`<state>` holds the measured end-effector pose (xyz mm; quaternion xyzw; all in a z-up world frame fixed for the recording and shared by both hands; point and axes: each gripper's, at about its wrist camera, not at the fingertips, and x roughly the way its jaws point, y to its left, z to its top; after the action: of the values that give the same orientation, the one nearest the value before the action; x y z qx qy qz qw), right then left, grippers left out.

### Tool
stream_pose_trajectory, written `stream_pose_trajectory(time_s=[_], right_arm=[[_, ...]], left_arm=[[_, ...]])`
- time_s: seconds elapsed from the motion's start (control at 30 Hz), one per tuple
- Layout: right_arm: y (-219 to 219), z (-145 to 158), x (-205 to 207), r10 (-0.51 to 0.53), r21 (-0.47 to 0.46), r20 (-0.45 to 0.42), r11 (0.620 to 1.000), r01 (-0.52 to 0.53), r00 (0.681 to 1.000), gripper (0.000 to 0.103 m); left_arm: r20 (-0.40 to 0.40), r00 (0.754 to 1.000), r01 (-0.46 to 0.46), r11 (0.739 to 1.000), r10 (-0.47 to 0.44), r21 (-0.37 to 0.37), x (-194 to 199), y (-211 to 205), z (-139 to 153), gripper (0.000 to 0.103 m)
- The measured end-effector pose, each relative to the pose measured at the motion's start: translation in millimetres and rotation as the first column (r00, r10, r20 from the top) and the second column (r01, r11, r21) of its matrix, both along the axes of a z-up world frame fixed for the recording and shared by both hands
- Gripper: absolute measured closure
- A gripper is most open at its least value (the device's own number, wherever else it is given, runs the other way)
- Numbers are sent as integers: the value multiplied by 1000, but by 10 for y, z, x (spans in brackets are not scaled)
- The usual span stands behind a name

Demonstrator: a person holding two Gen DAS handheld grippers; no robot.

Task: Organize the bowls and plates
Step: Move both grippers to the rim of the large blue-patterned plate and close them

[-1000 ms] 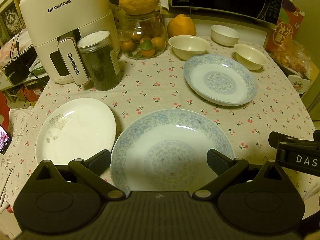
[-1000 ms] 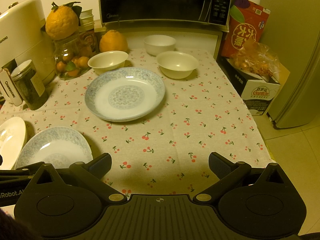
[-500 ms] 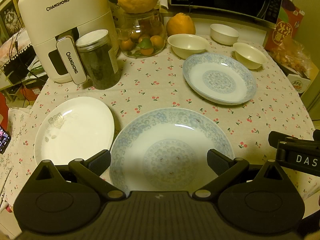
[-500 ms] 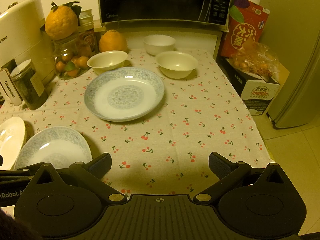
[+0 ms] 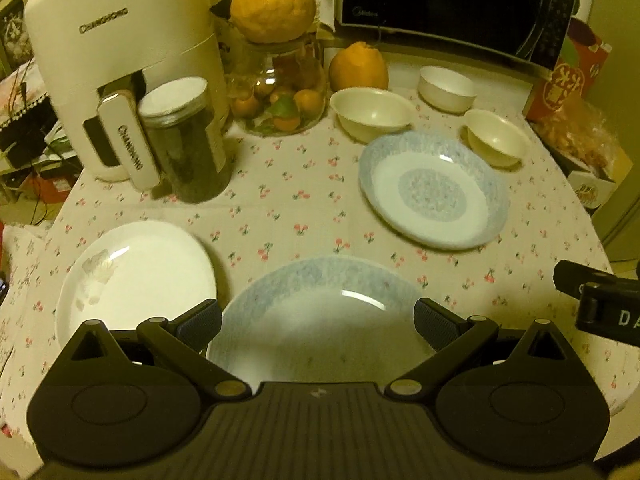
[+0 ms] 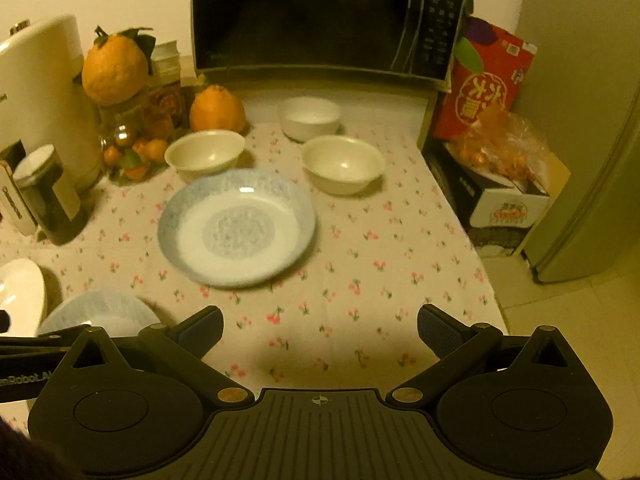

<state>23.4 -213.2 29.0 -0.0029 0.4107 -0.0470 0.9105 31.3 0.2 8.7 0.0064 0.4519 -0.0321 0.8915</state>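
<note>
Hovering over a cherry-print tablecloth (image 5: 288, 184), my left gripper (image 5: 318, 320) hangs with its jaws spread wide and nothing between them, framing the near blue-patterned plate (image 5: 320, 312) at 6 o'clock in the left wrist view. My right gripper (image 6: 320, 328) is just as wide open and empty, poised above bare cloth at the table's near edge.

Nothing appears sorted yet, by my reading. Three plates lie apart, none stacked: the near blue one, a white plate (image 5: 136, 276) just beside it at 9 o'clock, and a second blue-patterned plate (image 5: 434, 192) well apart toward 1 o'clock. Three bowls stand singly behind that far plate: a cream bowl (image 5: 372, 114) at 12 o'clock, a small white bowl (image 5: 447, 87) farthest back near the microwave (image 5: 452, 4), and another cream bowl (image 5: 496, 138) at 2 o'clock. Each sits upright on the cloth, close to its neighbours but not nested.

A white appliance (image 5: 116, 76), a dark jar (image 5: 184, 144), a glass jar of small fruit (image 5: 280, 104) topped by a large citrus, and a loose orange (image 5: 358, 66) crowd the 10 to 12 o'clock side, so stacking room is tight there.

I judge the whole job remains: gathering plates into one pile and nesting the bowls. With the left gripper directly over the near blue plate, that plate looks the likely first pick.
</note>
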Motion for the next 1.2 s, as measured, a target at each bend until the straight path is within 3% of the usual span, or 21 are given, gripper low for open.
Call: stream_pose_trajectory(time_s=[0.17, 0.63, 0.87, 0.97, 1.2], right_arm=[[-101, 96, 265, 21, 79, -28, 997, -18, 999, 0], [-246, -43, 911, 77, 159, -66, 985, -66, 995, 0], [-380, -369, 1222, 160, 351, -130, 930, -105, 979, 0], [-503, -506, 1365, 135, 396, -143, 916, -68, 981, 0], [-717, -816, 1520, 73, 409, -197, 913, 14, 978, 5]], left_arm=[[15, 1000, 17, 998, -16, -57, 126, -14, 82, 0], [26, 998, 59, 998, -59, -16, 553, -137, 77, 2], [37, 995, 94, 995, -93, -29, 833, -94, -87, 5], [44, 994, 98, 993, -96, -58, 938, -41, -143, 8], [-3, 994, 105, 979, -107, -172, 1146, -31, -345, 29]])
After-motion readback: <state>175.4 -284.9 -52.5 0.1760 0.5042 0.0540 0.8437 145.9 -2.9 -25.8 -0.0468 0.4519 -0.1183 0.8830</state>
